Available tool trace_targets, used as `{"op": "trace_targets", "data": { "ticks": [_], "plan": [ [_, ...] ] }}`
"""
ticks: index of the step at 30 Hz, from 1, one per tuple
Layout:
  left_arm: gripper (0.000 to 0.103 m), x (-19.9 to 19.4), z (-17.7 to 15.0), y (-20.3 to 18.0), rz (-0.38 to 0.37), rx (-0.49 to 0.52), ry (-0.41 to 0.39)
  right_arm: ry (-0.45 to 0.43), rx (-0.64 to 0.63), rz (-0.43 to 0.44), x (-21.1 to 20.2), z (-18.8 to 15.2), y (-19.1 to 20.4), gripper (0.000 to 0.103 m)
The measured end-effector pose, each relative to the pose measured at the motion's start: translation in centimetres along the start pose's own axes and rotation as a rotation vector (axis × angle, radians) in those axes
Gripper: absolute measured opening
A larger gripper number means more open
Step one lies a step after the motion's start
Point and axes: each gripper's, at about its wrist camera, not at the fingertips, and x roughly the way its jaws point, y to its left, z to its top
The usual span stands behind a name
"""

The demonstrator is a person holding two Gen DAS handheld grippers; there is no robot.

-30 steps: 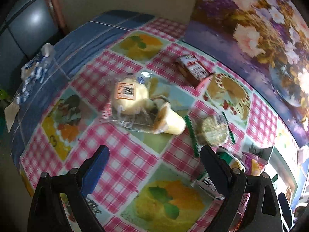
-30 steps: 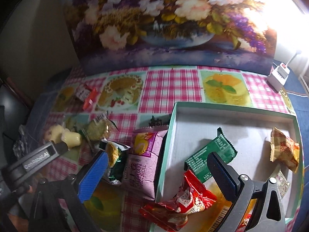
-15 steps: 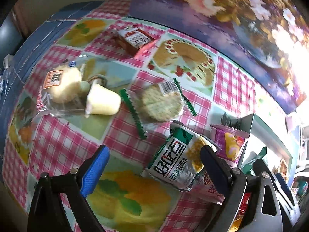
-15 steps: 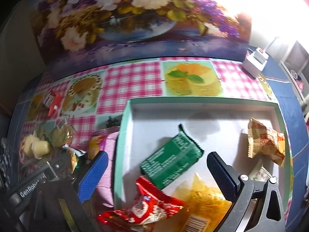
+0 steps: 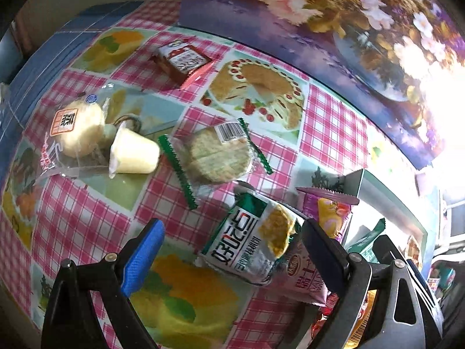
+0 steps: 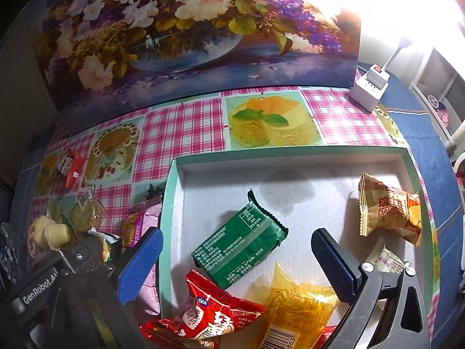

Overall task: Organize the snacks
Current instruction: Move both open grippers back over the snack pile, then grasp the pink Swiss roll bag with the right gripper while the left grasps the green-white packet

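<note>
My left gripper point(image 5: 232, 244) is open and empty, hovering over a white-and-green snack pack point(image 5: 255, 247) that lies on a purple roll pack point(image 5: 325, 218) beside the box. Farther off lie a round rice cracker point(image 5: 218, 154), a pudding cup point(image 5: 133, 154), a wrapped bun point(image 5: 75, 128) and a red-brown bar point(image 5: 183, 61). My right gripper point(image 6: 237, 258) is open and empty above the teal-rimmed box point(image 6: 290, 152). In the box lie a green pack point(image 6: 241, 247), a red pack point(image 6: 209, 322), a yellow bag point(image 6: 296, 305) and an orange swiss-roll pack point(image 6: 389, 209).
A large flower painting point(image 6: 197, 29) stands along the back of the checked tablecloth point(image 6: 180, 128). A white power strip point(image 6: 369, 87) sits at the back right. The left gripper's body point(image 6: 43, 288) shows at the right wrist view's lower left, close to the box.
My left gripper has swung right from the bun and pudding cup to above the white-and-green pack. My right gripper has moved right and further over the box.
</note>
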Motion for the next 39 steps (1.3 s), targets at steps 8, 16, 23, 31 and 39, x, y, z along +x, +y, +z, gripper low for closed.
{"op": "trace_targets", "data": {
  "ticks": [8,16,23,31,39],
  "plan": [
    [0.095,1.4,-0.2,-0.4,0.044,-0.011,0.041,0.006,0.007,-0.007,0.3,-0.1,-0.1,0.103],
    [0.095,0.9,0.1,1.5,0.088,-0.110,0.013,0.001,0.000,-0.004,0.1,-0.2,0.1,0.103],
    [0.095,0.3,0.3,3.9,0.123,-0.201,-0.010,-0.007,-0.014,0.016,-0.1,-0.2,0.7,0.103],
    [0.095,-1.0,-0.2,7.7,0.201,-0.280,-0.034,-0.030,-0.152,0.121,-0.4,-1.0,5.3,0.102],
    [0.095,-3.3,-0.6,11.1,0.209,-0.342,-0.048,-0.054,-0.295,0.167,-0.5,-2.6,9.3,0.089]
  ]
}}
